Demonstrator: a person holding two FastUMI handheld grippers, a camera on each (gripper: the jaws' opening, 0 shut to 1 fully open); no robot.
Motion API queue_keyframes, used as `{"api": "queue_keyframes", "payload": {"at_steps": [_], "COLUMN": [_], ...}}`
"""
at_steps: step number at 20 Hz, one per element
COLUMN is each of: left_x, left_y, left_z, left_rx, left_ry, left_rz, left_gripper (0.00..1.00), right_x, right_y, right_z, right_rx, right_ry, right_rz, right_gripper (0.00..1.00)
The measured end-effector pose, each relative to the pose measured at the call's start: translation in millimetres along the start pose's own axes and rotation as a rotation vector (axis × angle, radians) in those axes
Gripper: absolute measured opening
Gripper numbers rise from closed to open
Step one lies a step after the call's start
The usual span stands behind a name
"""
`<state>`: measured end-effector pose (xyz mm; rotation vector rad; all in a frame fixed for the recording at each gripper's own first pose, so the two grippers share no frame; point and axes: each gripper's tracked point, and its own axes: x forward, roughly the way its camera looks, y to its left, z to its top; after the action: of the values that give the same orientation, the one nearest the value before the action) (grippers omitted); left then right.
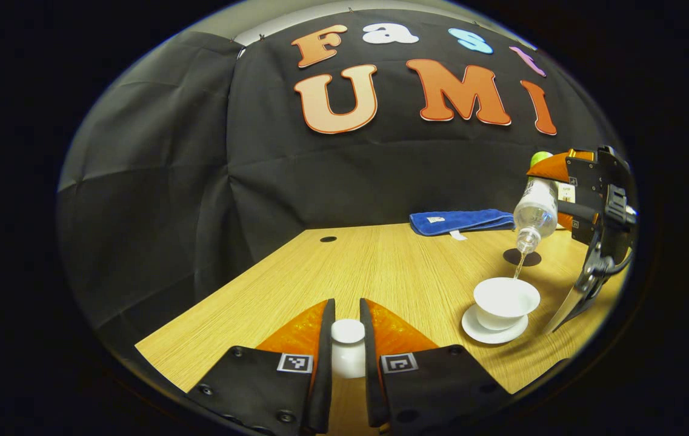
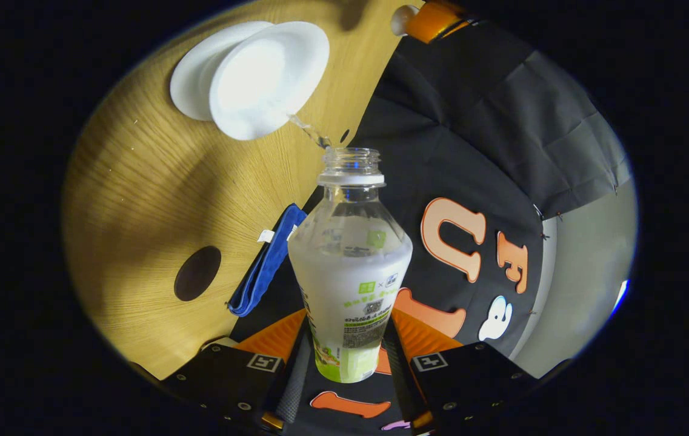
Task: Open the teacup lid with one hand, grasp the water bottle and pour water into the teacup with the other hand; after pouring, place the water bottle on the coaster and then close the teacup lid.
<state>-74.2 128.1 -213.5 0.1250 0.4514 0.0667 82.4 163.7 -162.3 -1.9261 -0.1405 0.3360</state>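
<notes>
My left gripper [image 1: 347, 339] is shut on the white teacup lid [image 1: 348, 354], held low over the wooden table near its front. To the right, the white teacup [image 1: 505, 301] stands uncovered on its saucer [image 1: 493, 332]. My right gripper [image 2: 344, 357] is shut on the clear water bottle [image 2: 349, 266], which has no cap and is tipped neck-down. A thin stream of water runs from its mouth [image 2: 351, 158] into the teacup [image 2: 268, 79]. In the left gripper view the tilted water bottle [image 1: 535, 213] hangs above the cup. A dark round coaster [image 1: 522, 257] lies just behind the cup.
A folded blue cloth [image 1: 460, 221] lies at the table's far edge, and I see the blue cloth [image 2: 265, 266] beside the coaster [image 2: 197, 273] in the right gripper view. A small dark hole [image 1: 328, 239] marks the table top at the back left.
</notes>
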Motion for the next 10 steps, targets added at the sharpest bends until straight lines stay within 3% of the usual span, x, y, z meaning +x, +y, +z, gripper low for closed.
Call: {"api": "queue_keyframes", "payload": {"at_steps": [10], "left_x": [-2.3], "left_y": [-2.0], "left_z": [7.7], "left_rx": [0.000], "left_ry": [-0.024], "left_rz": [-0.003], "left_gripper": [0.27], "right_x": [1.5], "right_y": [-5.2], "right_z": [7.2], "right_rx": [-0.060], "right_ry": [-0.046], "right_rz": [-0.024], "right_gripper": [0.64]}}
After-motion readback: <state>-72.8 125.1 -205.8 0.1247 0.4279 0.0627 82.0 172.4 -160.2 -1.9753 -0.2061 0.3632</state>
